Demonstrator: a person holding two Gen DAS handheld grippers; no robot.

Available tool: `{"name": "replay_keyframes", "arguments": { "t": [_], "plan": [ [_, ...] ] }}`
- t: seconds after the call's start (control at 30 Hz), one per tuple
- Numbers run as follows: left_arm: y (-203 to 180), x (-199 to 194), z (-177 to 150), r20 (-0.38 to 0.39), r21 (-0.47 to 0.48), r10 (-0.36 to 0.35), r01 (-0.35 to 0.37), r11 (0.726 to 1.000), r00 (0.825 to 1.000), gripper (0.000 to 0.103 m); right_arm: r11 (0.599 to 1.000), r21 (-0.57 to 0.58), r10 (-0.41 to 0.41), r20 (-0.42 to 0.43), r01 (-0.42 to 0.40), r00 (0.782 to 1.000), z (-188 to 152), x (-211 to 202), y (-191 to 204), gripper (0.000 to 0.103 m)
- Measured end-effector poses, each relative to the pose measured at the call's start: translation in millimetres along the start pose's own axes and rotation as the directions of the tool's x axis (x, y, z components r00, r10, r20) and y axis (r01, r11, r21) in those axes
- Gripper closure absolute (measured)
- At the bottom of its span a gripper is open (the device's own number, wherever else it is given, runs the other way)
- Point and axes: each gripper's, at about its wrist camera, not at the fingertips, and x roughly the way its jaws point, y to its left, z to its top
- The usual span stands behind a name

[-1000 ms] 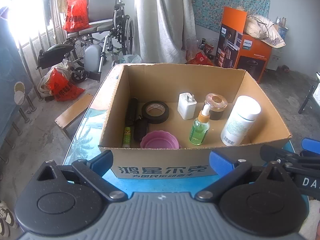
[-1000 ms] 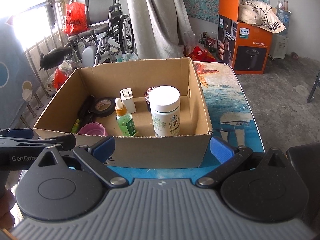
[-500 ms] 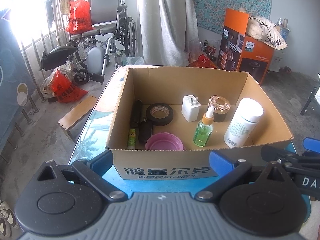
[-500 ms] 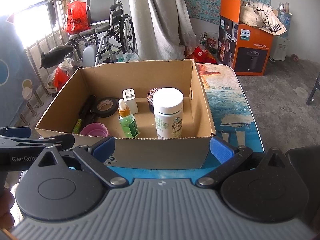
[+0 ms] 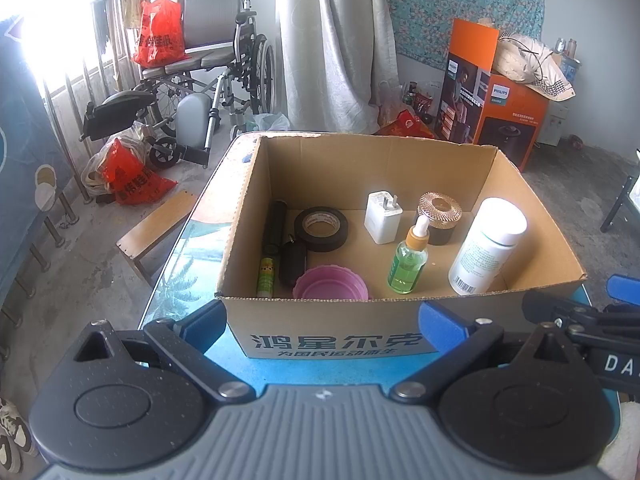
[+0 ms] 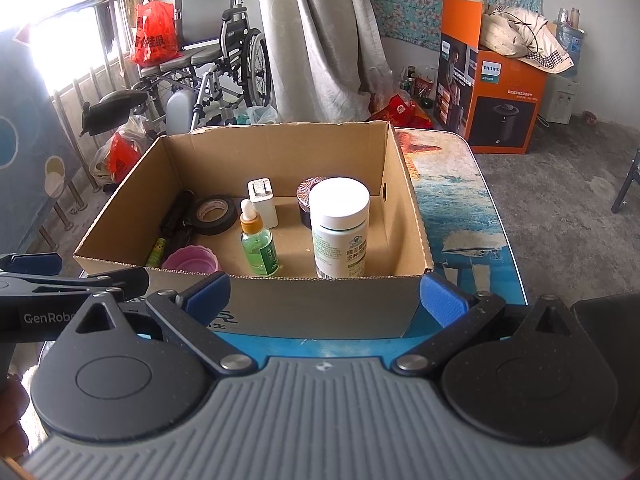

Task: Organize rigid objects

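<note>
Corrugated cardboard box (image 5: 332, 340) holds glossy tape roll (image 5: 321, 227).

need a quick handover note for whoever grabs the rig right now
Left gripper: jaws open, empty, in front of the cardboard box.
Right gripper: jaws open, empty, same spot.
In the box: white bottle, green dropper bottle, white charger, black tape roll, pink cup, dark jar.
Done: all visible items are boxed.
Left: cannot tell; nothing lies loose on the table.
</note>
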Motion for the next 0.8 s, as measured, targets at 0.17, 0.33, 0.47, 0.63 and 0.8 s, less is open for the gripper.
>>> {"name": "replay_keyframes", "arguments": {
  "t": [0.17, 0.33, 0.47, 0.63, 0.8],
  "plan": [
    [-0.7, -0.9, -0.2, -0.001, -0.001, 0.0, 0.0, 1.0, 1.0, 0.0, 1.0, 0.002, 0.0, -0.002, 0.0, 1.0, 0.3, -0.3, 0.1, 0.001],
    [-1.2, -1.2, -0.3, -0.001, -0.002, 0.002, -0.002, 1.0, 1.0, 0.0, 1.0, 0.001, 0.0, -0.003, 0.0, 1.0, 0.8, -0.9, 0.3, 0.001],
    [-1.2, -1.0, -0.3, -0.002, -0.003, 0.001, -0.001, 1.0, 1.0, 0.0, 1.0, 0.001, 0.0, -0.004, 0.0, 1.0, 1.2, -1.4, 0.4, 0.001],
    [-0.8, -1.0, -0.1, -0.001, -0.002, 0.0, 0.0, 1.0, 1.0, 0.0, 1.0, 0.001, 0.001, -0.003, -0.001, 1.0, 1.1, -1.3, 0.6, 0.001],
    [-1.0, -1.2, -0.1, -0.002, -0.002, 0.002, -0.002, 1.0, 1.0, 0.0, 1.0, 0.0, -0.001, -0.003, 0.001, 1.0, 1.5, -1.6, 0.8, 0.001]
  ]
}}
